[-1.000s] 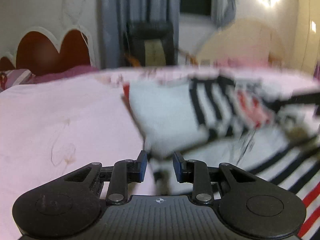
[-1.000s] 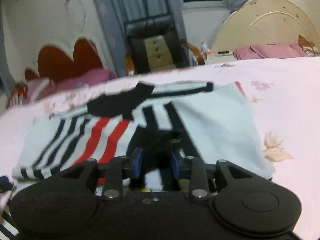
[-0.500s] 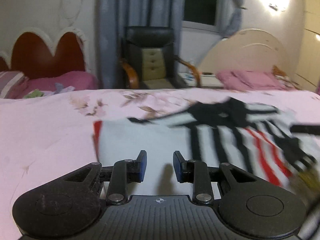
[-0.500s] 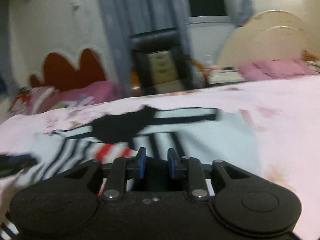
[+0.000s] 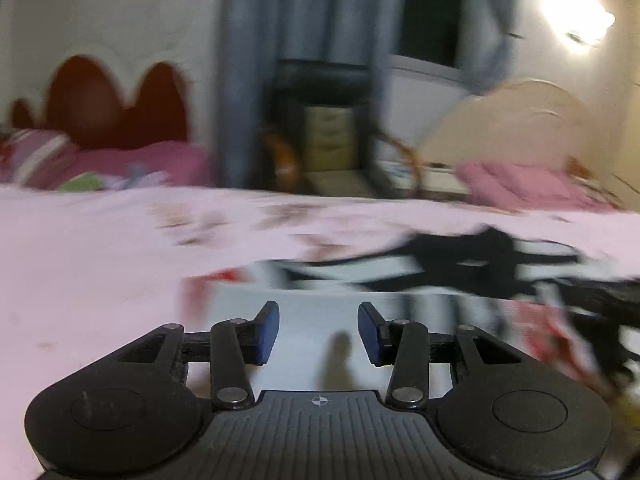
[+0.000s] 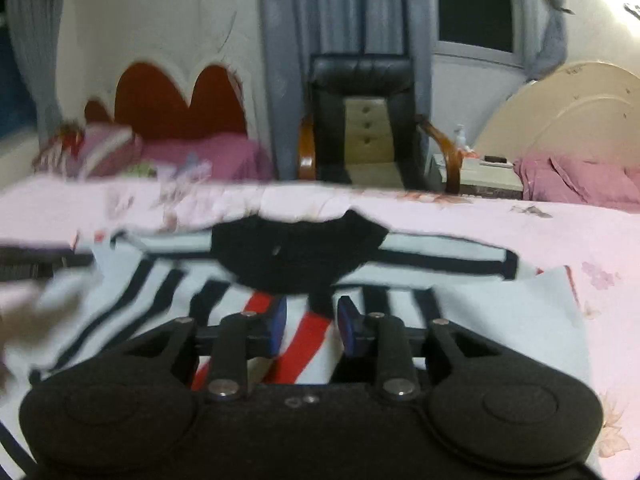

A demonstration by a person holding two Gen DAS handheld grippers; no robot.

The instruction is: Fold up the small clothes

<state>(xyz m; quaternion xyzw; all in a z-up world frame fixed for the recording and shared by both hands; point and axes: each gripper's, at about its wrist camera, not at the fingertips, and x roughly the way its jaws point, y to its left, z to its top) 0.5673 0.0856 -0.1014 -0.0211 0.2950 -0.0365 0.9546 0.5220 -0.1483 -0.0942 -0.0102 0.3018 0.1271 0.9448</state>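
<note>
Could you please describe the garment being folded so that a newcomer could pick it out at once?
Start at the pink floral bedspread in front of the black armchair. On it lies a small white top. Its black collar and black and red stripes set it apart from the plain pink pillows behind.

Both wrist cams low, close, sharing striped garment [image 6: 440, 304].
</note>
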